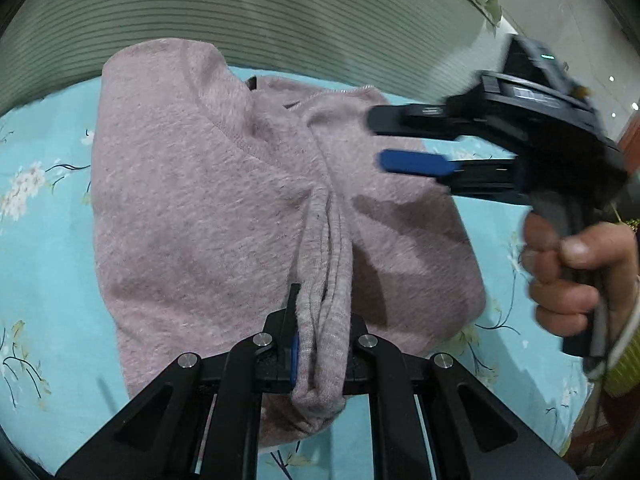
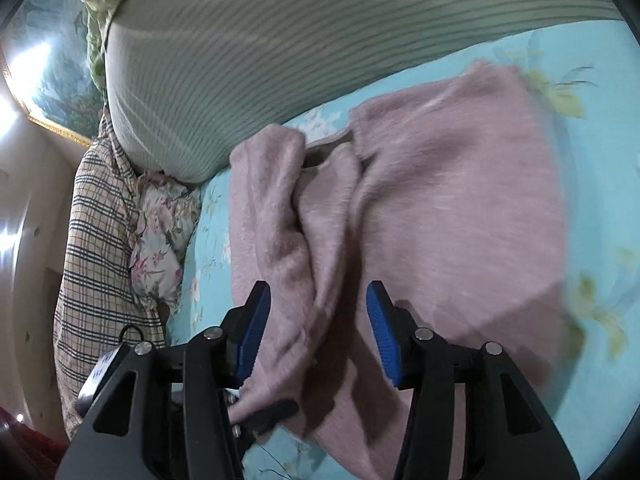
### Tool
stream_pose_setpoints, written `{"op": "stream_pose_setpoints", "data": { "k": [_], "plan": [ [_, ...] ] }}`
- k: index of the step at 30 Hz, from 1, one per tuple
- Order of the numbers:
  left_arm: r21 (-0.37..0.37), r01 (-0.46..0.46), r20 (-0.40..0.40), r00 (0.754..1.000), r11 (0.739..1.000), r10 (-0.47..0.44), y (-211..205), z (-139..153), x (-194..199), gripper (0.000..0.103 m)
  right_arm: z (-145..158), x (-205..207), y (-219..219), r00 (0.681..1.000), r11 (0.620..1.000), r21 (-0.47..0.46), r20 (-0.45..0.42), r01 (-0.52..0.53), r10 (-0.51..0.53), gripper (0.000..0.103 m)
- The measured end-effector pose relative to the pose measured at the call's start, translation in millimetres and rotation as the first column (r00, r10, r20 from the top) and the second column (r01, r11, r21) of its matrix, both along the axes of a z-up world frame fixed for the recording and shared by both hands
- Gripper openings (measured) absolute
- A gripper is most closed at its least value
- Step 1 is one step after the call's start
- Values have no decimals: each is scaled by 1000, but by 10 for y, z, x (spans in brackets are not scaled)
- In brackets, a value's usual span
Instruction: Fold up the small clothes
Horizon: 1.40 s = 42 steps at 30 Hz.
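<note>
A pink fleece garment [image 1: 192, 208] lies spread on the bed [image 1: 44, 240], on a light blue flowered sheet, just in front of a green striped cushion [image 1: 248, 12] that runs along the far side. The left tool [image 1: 320, 344] is clenched on a bunched strip of the garment's edge, which rises in folds from the spread cloth. The right tool [image 2: 318, 332] is released: its blue pads [image 2: 382, 332] stand apart with a loose fold of the garment between them, neither pad pressing on it. A hand [image 1: 576, 276] grips that tool's handle. Beyond the cushion's end lie a checked cloth [image 2: 96, 216] and a flowered pillow [image 2: 160, 236].
</note>
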State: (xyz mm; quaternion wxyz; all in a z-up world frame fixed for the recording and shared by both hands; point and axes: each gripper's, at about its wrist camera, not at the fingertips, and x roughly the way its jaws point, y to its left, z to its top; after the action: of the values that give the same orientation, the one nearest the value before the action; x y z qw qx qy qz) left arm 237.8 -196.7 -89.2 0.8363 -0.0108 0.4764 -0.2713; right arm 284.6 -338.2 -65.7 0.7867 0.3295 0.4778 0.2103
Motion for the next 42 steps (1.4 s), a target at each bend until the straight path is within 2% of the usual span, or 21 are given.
{"op": "stream_pose_setpoints", "data": {
  "k": [4,9,12,13,17,19,22,26,27,28,29,32,35,37,39,41,42],
  "plan": [
    [16,13,13,1000,1000,-13,-24,18,-16,10,46,264,325,997,996,-54,39,-68,70,52],
    [-2,0,0,1000,1000,0,-39,-16,-41,10,43,549,531,993,992,-73,49,-100,104,52],
    [-1,-3,-1,1000,1000,3,-32,-14,-47,10,9,714,677,992,980,-164,26,-116,122,52],
    [-1,-3,-1,1000,1000,3,-23,-8,-40,10,12,742,697,993,975,-193,25,-110,117,52],
    [-9,-13,-10,1000,1000,13,20,17,-15,10,121,653,553,997,980,-199,71,-25,40,52],
    [-20,-21,-16,1000,1000,20,41,19,-7,10,112,599,463,998,971,-239,62,18,-3,52],
    [-26,-25,-20,1000,999,24,44,15,-10,10,34,616,418,1000,983,-185,27,-4,9,52],
    [-19,-24,-22,999,1000,23,24,31,-10,10,58,710,611,997,985,-167,49,-47,56,52],
    [-18,-22,-22,1000,1000,22,14,24,-7,10,36,752,659,997,984,-165,36,-61,68,47],
    [-17,-21,-22,1000,1000,20,10,34,-2,10,5,789,711,996,983,-161,19,-82,86,12],
    [-16,-20,-23,1000,1000,20,1,26,6,10,1,789,730,995,983,-159,12,-93,96,7],
    [-14,-18,-23,1000,1000,18,4,65,6,10,167,640,655,996,986,-154,61,-58,68,7],
    [-27,-15,-26,1000,1000,14,9,88,-7,10,272,426,485,998,984,-177,69,6,7,7],
    [-31,-5,-28,1000,1000,4,-8,79,-19,10,238,329,419,999,972,-232,34,24,-17,7],
    [-28,11,-28,1000,1000,-12,-31,82,-52,10,200,274,365,1000,970,-242,6,28,-28,12],
    [-19,23,-27,999,1000,-24,-53,76,-78,10,234,201,318,998,963,-263,6,56,-56,31],
    [-12,26,-25,999,1000,-26,-58,73,-88,10,279,147,288,997,958,-275,19,81,-78,51]
  ]
}}
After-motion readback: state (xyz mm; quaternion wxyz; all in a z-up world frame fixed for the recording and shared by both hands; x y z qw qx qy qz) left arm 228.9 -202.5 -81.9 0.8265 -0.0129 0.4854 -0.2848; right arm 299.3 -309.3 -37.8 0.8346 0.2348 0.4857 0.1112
